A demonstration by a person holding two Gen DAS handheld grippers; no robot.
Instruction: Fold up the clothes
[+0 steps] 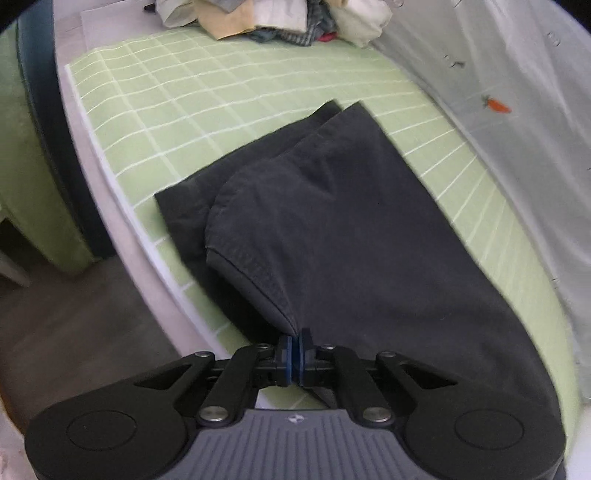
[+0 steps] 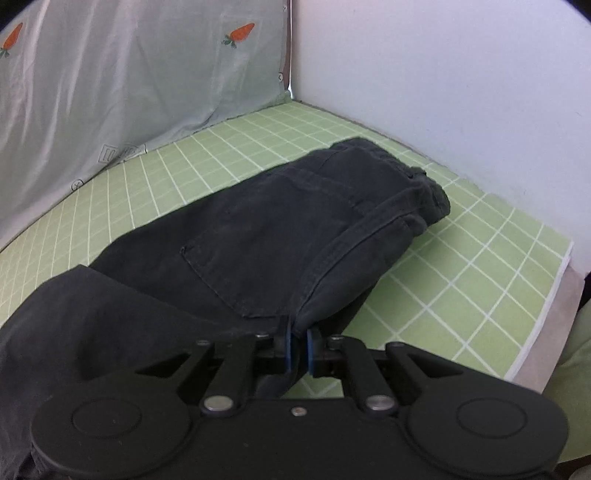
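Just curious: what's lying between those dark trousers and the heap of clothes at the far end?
Only bare green checked mat; the left wrist view shows nothing between the dark trousers and the clothes heap.

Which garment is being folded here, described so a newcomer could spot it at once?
Start at the green grid mat on the table. Dark trousers lie lengthwise across it, both the left gripper and right gripper pinching their near edge. They are the only dark, spread-out item; the pale clothes pile sits crumpled at the mat's far end.
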